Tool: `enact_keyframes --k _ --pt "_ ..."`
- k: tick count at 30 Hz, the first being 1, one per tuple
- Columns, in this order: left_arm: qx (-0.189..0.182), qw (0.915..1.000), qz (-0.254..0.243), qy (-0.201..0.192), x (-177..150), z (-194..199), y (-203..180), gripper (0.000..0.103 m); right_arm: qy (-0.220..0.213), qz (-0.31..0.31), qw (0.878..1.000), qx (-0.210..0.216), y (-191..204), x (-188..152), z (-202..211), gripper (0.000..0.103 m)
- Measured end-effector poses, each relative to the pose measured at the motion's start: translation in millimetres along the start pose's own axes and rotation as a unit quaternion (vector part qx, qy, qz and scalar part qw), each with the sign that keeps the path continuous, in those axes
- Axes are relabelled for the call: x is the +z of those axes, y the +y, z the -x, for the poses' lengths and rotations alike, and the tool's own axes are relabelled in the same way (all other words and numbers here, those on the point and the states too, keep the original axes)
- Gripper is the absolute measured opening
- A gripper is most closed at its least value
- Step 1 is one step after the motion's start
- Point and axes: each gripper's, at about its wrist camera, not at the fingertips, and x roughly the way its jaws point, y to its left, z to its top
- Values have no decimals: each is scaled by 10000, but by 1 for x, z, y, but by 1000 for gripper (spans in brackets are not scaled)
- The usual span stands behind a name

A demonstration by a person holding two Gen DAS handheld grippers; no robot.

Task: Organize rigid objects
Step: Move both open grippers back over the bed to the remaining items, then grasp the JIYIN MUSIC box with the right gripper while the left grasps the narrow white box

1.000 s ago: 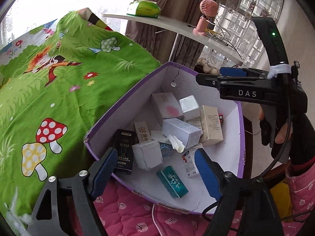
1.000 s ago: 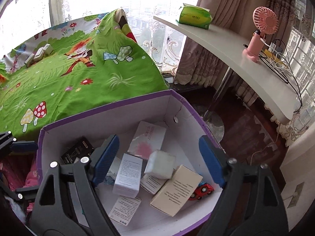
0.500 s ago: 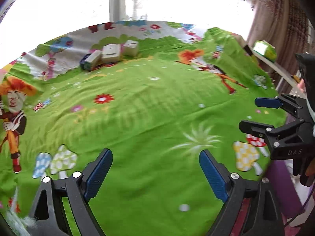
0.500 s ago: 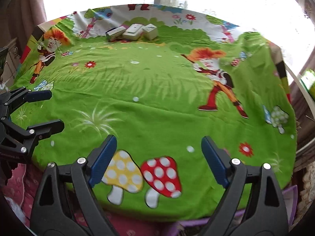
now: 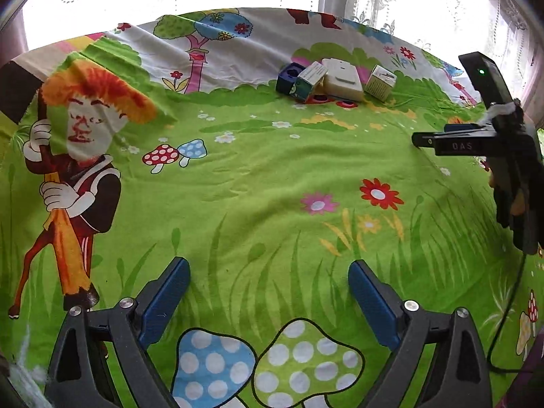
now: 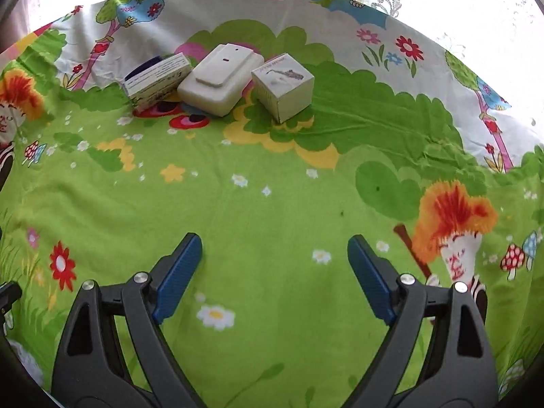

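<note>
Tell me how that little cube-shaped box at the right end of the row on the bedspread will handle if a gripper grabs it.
The cube box looks like thin printed card, so probably light and crushable under a hard squeeze. Its flat sides should suit the pads, and it shouldn't roll. On the soft bedspread it may tip if nudged.

The left gripper (image 5: 268, 292) points steeply downward, its jaws opening with nothing between them. The right gripper (image 6: 274, 270) also tilts downward, jaws spread wide and empty; a hand (image 5: 516, 200) grips its handle.
</note>
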Motion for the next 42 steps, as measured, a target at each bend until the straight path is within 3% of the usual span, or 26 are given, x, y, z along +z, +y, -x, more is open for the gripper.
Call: enact_keyframes --k 8,11,12,13,16,18,24,26,29,32,34,36,38,39,40,42 --pt "118 9999 -27 81 -1 -3 -4 103 -184 610 9973 -356 -3 89 -67 89" --pt "115 9999 -31 84 0 -4 -4 103 -245 489 9985 53 -11 97 -74 86" --pt "117 9999 -33 85 0 -4 -4 103 -368 409 9976 430 -15 93 -69 75" --pt "117 9999 -35 84 0 -4 -4 103 -443 384 9953 770 -17 87 -63 55" --pt "120 9999 -36 86 0 -4 -4 103 -374 449 9906 1233 -12 55 -29 53" --pt "138 9999 -19 89 0 -4 -4 103 -67 636 9874 1449 -4 25 -3 53" --pt "227 9993 78 289 18 -17 -11 103 392 842 9848 1467 9 -70 56 53" --pt "168 9995 -80 266 37 -31 -22 103 160 901 9886 1194 15 -89 67 54" --pt "334 9988 -333 141 76 -61 -44 103 -63 399 9924 1165 9 -94 68 54" --pt "677 9947 -703 -331 123 -84 -67 101 -392 315 9933 1040 14 -90 62 54" --pt "977 9888 -915 -665 153 -96 -79 92 -394 285 9932 1060 15 -89 62 55" --pt "1199 9819 -1155 -907 177 -108 -89 91 -391 247 9928 1106 14 -90 61 55" --pt "1393 9774 -1433 -689 191 -131 -95 88 -394 252 9928 1102 14 -91 61 55" --pt "1254 9796 -1509 -434 192 -141 -95 65 -395 253 9929 1098 14 -91 61 55" --pt "1297 9780 -1588 -375 190 -144 -96 53 -392 233 9926 1121 12 -92 61 55" --pt "790 9829 -1537 -635 174 -119 -94 50 -395 205 9924 1149 12 -93 62 55"
